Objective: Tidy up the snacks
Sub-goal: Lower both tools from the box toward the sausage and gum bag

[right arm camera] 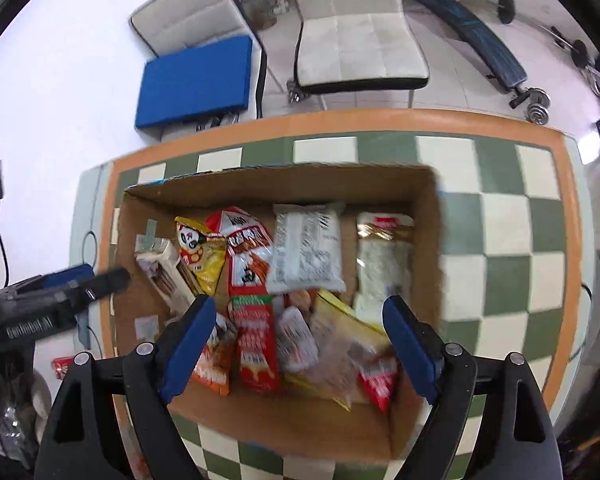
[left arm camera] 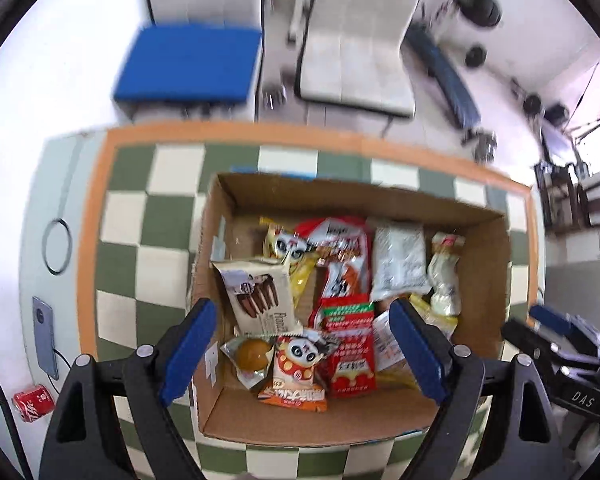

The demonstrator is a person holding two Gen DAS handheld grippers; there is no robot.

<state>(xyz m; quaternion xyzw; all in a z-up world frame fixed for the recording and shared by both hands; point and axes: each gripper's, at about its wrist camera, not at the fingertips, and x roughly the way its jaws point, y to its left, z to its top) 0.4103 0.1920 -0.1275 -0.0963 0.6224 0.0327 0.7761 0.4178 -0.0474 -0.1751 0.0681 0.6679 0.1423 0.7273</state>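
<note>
Both grippers hang over a cardboard box point(left arm camera: 485, 280) of snack packets at centre frame on a checkered tablecloth point(left arm camera: 140, 220); the left gripper point(left arm camera: 304, 350) and right gripper point(right arm camera: 300, 346) have their fingers spread wide, gripping nothing.

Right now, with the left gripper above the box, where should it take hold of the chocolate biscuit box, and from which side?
Grip the biscuit box across its two long narrow sides, coming from above. It leans against the cardboard box wall with its broad face up, and the left gripper already points down, open.
</note>
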